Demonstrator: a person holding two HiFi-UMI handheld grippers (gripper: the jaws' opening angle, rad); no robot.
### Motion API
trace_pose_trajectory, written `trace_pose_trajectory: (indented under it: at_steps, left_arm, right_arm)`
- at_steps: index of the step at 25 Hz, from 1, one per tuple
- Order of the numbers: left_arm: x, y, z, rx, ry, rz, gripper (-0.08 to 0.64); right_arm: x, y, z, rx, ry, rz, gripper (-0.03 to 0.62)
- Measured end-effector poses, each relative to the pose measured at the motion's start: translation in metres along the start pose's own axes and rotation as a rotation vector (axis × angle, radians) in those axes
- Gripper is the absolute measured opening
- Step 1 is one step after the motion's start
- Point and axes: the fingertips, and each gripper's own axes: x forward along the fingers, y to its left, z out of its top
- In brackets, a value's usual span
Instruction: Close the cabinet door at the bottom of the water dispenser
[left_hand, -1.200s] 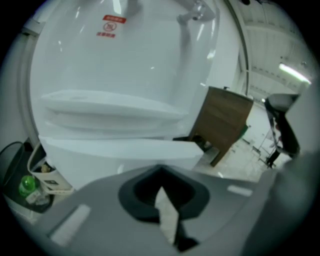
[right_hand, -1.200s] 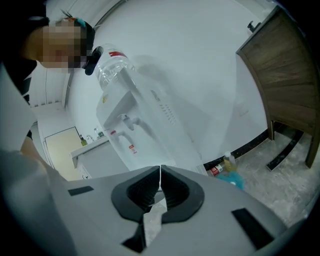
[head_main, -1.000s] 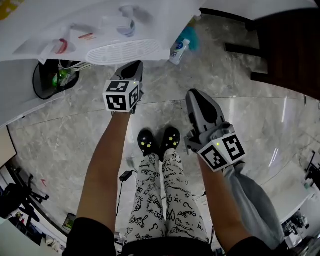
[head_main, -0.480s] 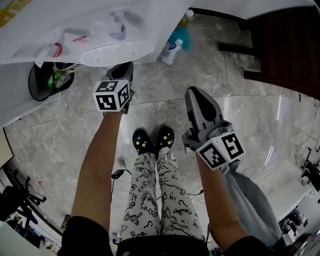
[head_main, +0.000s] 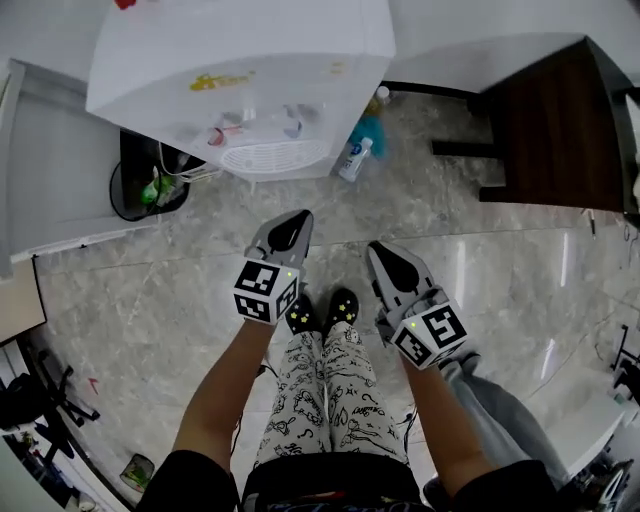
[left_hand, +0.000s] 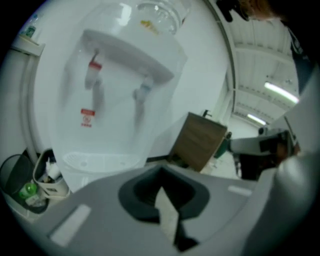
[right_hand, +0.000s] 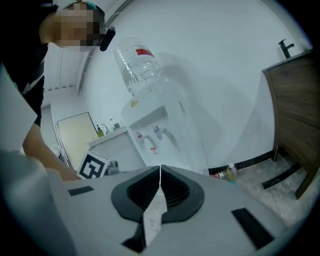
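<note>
The white water dispenser (head_main: 240, 80) stands ahead of me, seen from above in the head view, with its taps and round drip tray (head_main: 270, 158) facing me. Its bottom cabinet door is hidden under the upper body there. In the left gripper view the dispenser front (left_hand: 115, 100) fills the frame, and the gripper's own body covers the lower part. A clear bottle (right_hand: 135, 65) tops the dispenser (right_hand: 165, 135) in the right gripper view. My left gripper (head_main: 298, 216) (left_hand: 161, 175) is shut and holds nothing, a short way off the dispenser. My right gripper (head_main: 378, 250) (right_hand: 160, 170) is shut and holds nothing too.
A black bin (head_main: 150, 185) with green rubbish sits left of the dispenser, against a grey counter (head_main: 50, 180). A blue spray bottle (head_main: 360, 150) lies at its right foot. A dark wooden cabinet (head_main: 550, 130) stands at the right. The person's shoes (head_main: 320, 310) rest on the marble floor.
The view has drawn back from the dispenser, so its whole top now shows. Both grippers have come away from it and sit closer together; the left one moved down and right.
</note>
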Motion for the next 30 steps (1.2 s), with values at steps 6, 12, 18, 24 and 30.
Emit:
trace_pose_trajectory:
  at_steps: [6,12,18,24,30]
  left_arm:
    - [-0.115,-0.098,0.033,0.041,0.042,-0.096,0.0]
    - [-0.201,-0.16,0.112,0.044,-0.056,-0.101,0.0]
    - [-0.235,-0.176,0.196,0.148,-0.189,-0.12,0.0]
    - [-0.258,-0.191,0.208,0.168,-0.217,-0.091,0.0]
    - [-0.278,-0.186,0.213,0.197,-0.231,-0.069,0.0]
  right_arm:
    - [-0.056,0.089,0.063,-0.003,-0.03,0.126,0.017]
    - [-0.129,0.18,0.12,-0.019,-0.106,0.249,0.017]
    - [-0.14,0.209,0.18,-0.053,-0.167,0.31,0.017]
    - [-0.157,0.22,0.206,-0.066,-0.199,0.351,0.017]
    - [-0.158,0.228,0.211,-0.088,-0.192,0.369,0.015]
